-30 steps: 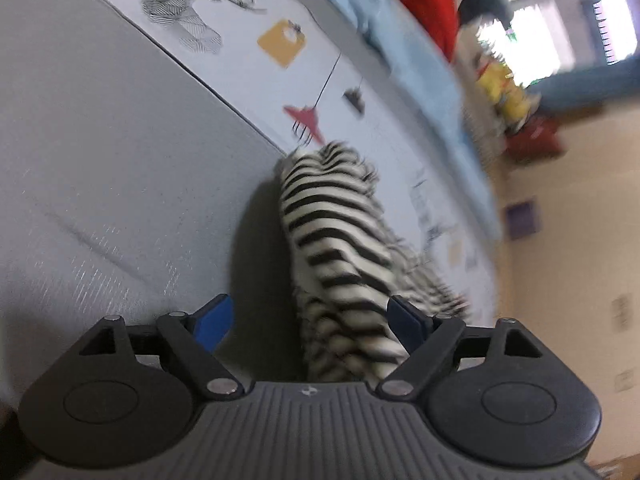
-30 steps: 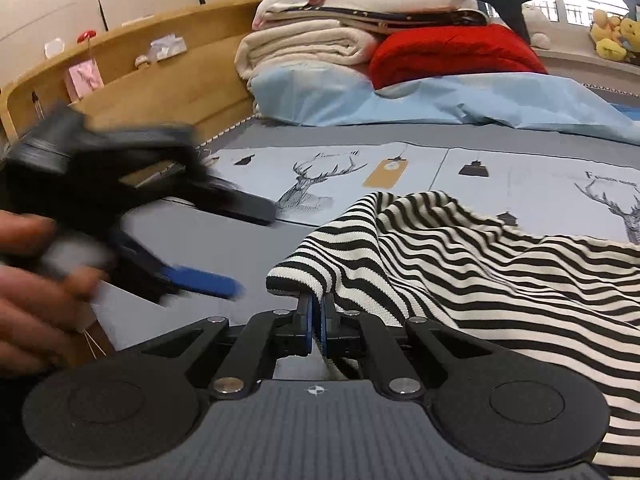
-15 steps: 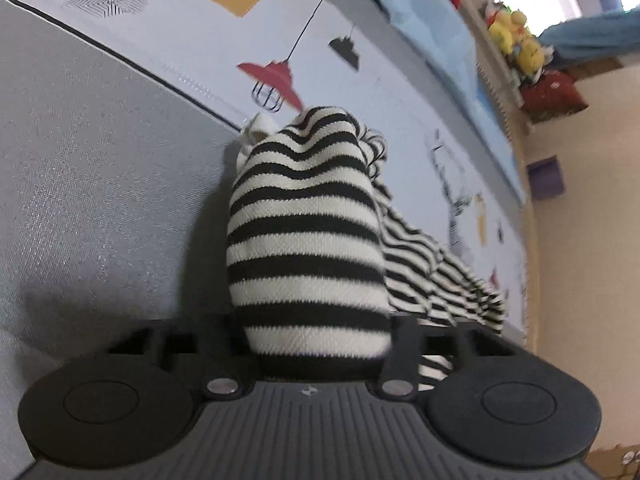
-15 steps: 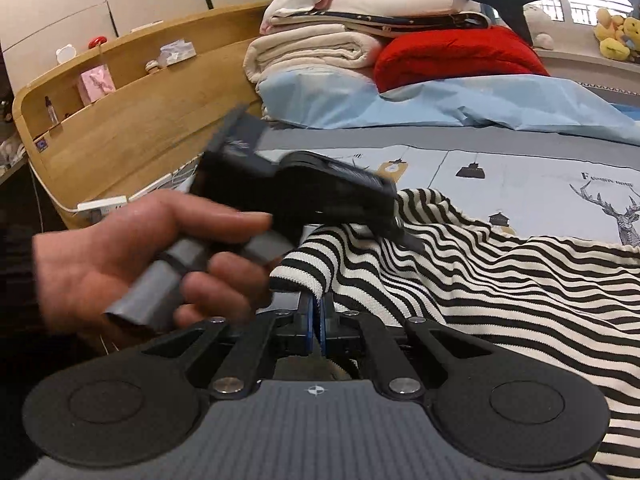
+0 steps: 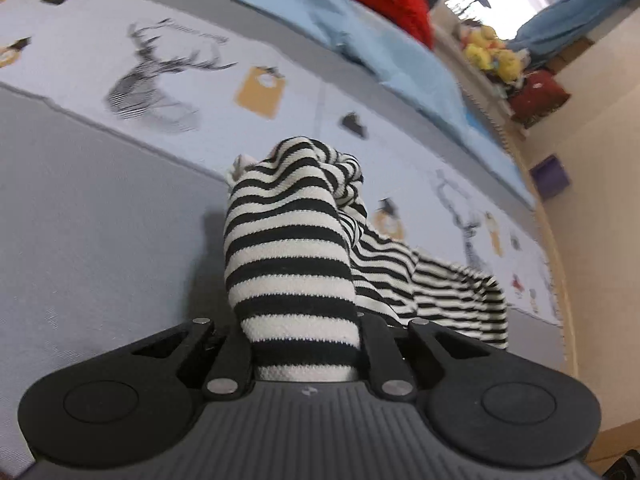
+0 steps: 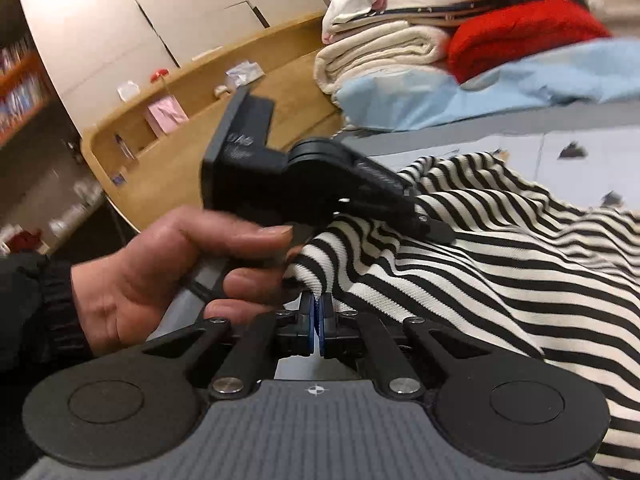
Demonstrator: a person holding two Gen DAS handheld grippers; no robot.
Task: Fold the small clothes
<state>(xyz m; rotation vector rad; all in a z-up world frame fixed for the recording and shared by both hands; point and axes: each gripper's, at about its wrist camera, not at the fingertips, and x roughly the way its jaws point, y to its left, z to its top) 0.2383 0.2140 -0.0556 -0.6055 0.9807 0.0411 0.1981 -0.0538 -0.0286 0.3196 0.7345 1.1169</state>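
Note:
A black-and-white striped knit garment (image 5: pixel 292 264) lies bunched on the bed; it also shows in the right wrist view (image 6: pixel 500 264). My left gripper (image 5: pixel 306 344) is shut on a thick fold of it, and the cloth hides the fingertips. In the right wrist view the left gripper (image 6: pixel 424 224) is seen held in a hand, its fingers down on the stripes. My right gripper (image 6: pixel 318 320) is shut on the garment's near edge, blue pads together.
The bed sheet (image 5: pixel 100 216) is grey with pale deer-print panels. Folded blankets and a red one (image 6: pixel 520 36) are stacked at the head, over a light blue cover (image 6: pixel 460 96). A wooden headboard shelf (image 6: pixel 192 128) curves at the left.
My left gripper came in over the garment and shut on a fold of it, then swung round with it. My right gripper stayed shut on the edge and tilted.

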